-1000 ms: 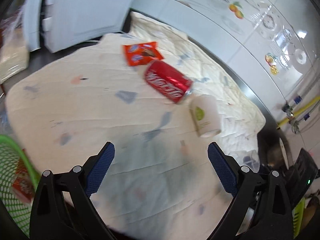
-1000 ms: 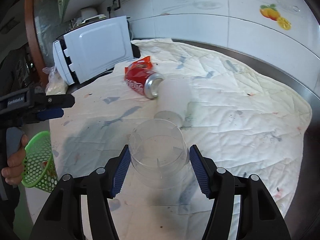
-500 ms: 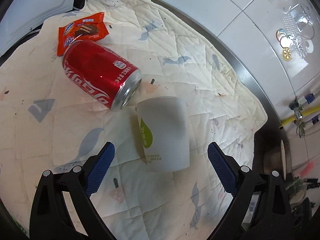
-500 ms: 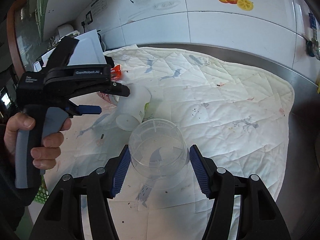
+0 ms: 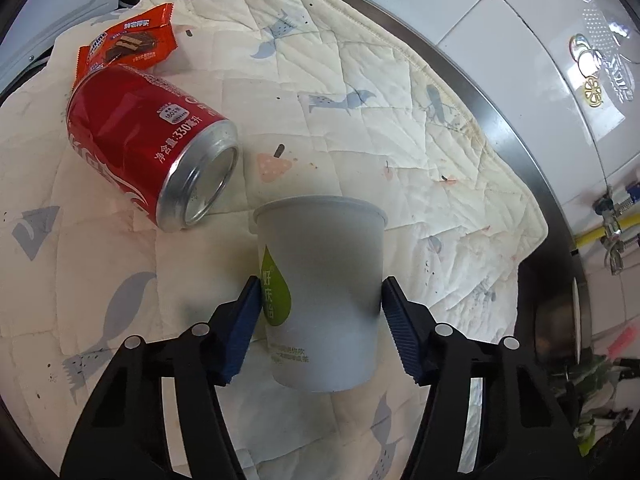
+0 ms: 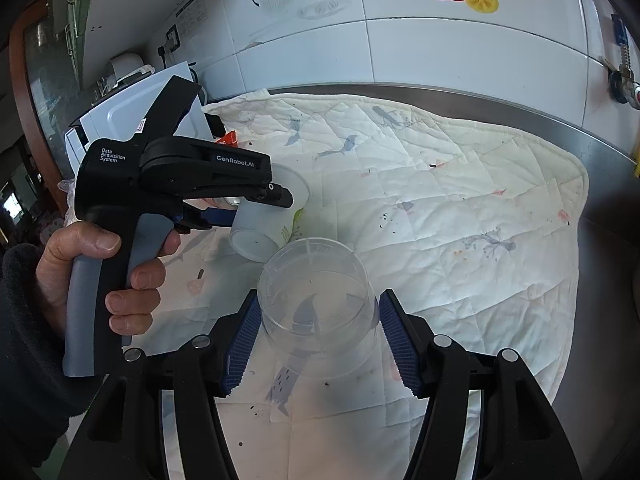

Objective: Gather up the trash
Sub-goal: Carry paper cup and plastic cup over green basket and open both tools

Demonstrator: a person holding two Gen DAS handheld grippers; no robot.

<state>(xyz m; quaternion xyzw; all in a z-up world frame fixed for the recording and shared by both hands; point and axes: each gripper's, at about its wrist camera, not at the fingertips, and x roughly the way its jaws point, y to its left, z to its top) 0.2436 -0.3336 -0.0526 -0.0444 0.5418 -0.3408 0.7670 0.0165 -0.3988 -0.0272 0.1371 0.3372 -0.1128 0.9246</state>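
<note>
A white paper cup [image 5: 320, 292] with a green drop logo lies on its side on the quilted cloth [image 5: 360, 140]. My left gripper [image 5: 320, 312] is shut on the paper cup, its blue pads touching both sides; it also shows in the right wrist view [image 6: 224, 208]. A red cola can [image 5: 148, 148] lies on its side just left of the cup, an orange snack wrapper [image 5: 128, 44] behind it. My right gripper [image 6: 318, 320] is shut on a clear plastic cup [image 6: 316, 304] and holds it above the cloth.
A white microwave [image 6: 132, 120] stands at the cloth's far left. A steel counter edge [image 5: 520, 152] and tiled wall [image 6: 440, 48] run behind the cloth. Gas pipes and valves [image 5: 612, 232] sit at the right.
My left gripper moved forward over the paper cup and closed on it. The right gripper stayed shut on the clear cup, nearly still.
</note>
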